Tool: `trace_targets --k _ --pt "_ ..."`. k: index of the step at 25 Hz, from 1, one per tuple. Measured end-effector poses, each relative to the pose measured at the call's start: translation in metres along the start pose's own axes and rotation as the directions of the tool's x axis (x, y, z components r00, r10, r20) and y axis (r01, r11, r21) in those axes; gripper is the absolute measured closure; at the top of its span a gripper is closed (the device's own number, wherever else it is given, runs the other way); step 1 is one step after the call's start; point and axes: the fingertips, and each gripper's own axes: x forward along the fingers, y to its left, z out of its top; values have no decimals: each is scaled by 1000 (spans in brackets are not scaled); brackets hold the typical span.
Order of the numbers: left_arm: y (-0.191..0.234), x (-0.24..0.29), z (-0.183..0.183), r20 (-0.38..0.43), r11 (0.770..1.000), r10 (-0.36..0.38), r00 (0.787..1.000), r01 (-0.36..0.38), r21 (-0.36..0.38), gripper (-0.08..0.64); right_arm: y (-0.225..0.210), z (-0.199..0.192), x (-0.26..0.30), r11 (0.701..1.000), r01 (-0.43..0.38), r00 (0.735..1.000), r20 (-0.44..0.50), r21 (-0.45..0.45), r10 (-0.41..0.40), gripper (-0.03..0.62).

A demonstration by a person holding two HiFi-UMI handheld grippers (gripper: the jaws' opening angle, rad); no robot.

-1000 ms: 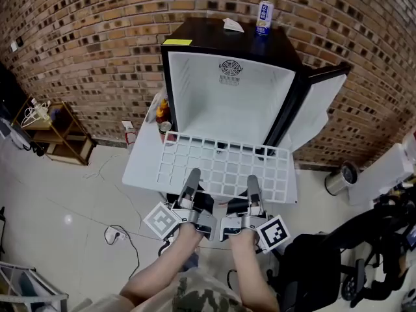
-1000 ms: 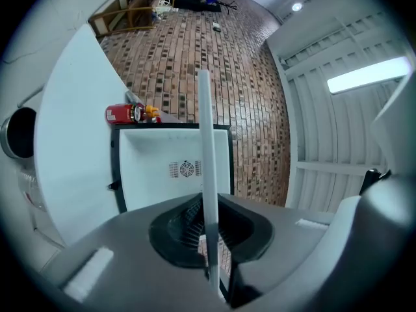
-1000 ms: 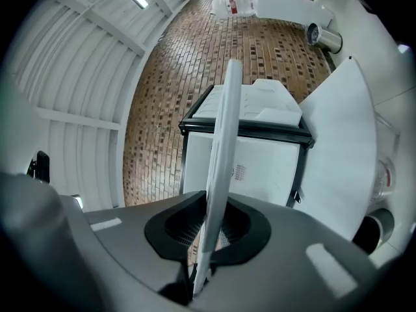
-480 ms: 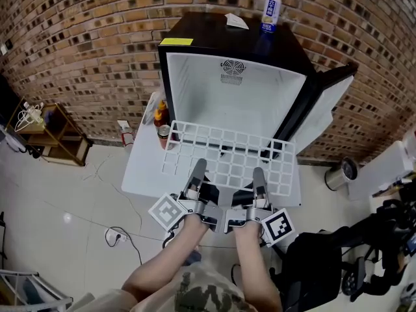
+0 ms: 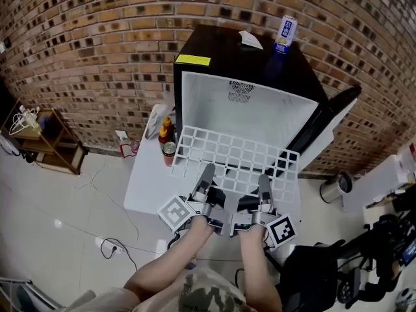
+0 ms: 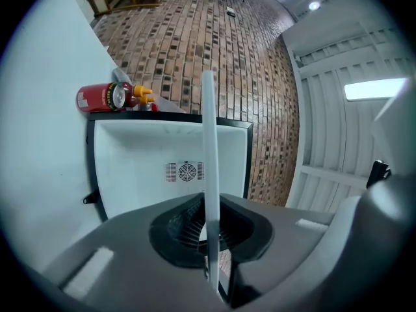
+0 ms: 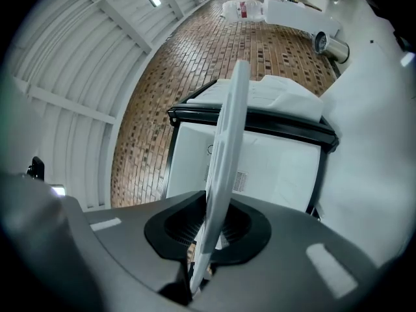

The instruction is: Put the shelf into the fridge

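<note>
A white grid shelf (image 5: 235, 160) is held level in front of the open black fridge (image 5: 250, 106), with its far edge at the mouth of the white interior. My left gripper (image 5: 206, 175) is shut on the shelf's near edge at the left, and my right gripper (image 5: 264, 185) is shut on the same edge at the right. In the left gripper view the shelf (image 6: 209, 168) runs edge-on from between the jaws of the left gripper (image 6: 211, 242) towards the fridge (image 6: 149, 168). The right gripper view shows the shelf (image 7: 225, 161) the same way, pinched in the right gripper (image 7: 207, 246), with the fridge (image 7: 279, 168) beyond it.
The fridge door (image 5: 331, 127) stands open at the right. A can (image 5: 285, 34) and a paper (image 5: 249, 39) lie on top of the fridge. Sauce bottles (image 5: 167, 131) and a red can (image 5: 169, 153) stand on a white surface (image 5: 144, 177) left of it. A wooden rack (image 5: 47, 142) is far left, a metal bin (image 5: 330, 188) at the right.
Both grippers have carried the shelf forward towards the fridge. Its far edge has gone from well short of the opening to the mouth of the interior.
</note>
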Motion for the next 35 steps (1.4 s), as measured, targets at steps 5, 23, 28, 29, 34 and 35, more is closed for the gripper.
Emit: trace_targets --k 5,23,28,29,34,35 --pt "2 6 9 -13 1000 5 1000 -6 -31 534 -1 -7 10 1000 -4 1000 13 8 4 558" --pt "21 35 18 -15 999 36 999 -36 15 534 -14 1 48 998 -8 1000 -11 56 9 560" --pt "23 43 17 6 999 36 999 -36 36 534 -22 6 58 996 20 999 -41 86 -16 560" --pt "23 46 18 6 998 34 999 -34 48 534 -22 7 60 996 20 999 -45 92 -16 561" --pt "27 50 20 6 994 49 999 -50 94 534 -24 11 65 993 8 999 -53 117 -2 562" --pt "28 51 21 6 993 54 999 -55 108 534 -24 11 67 993 7 999 -53 120 0 561"
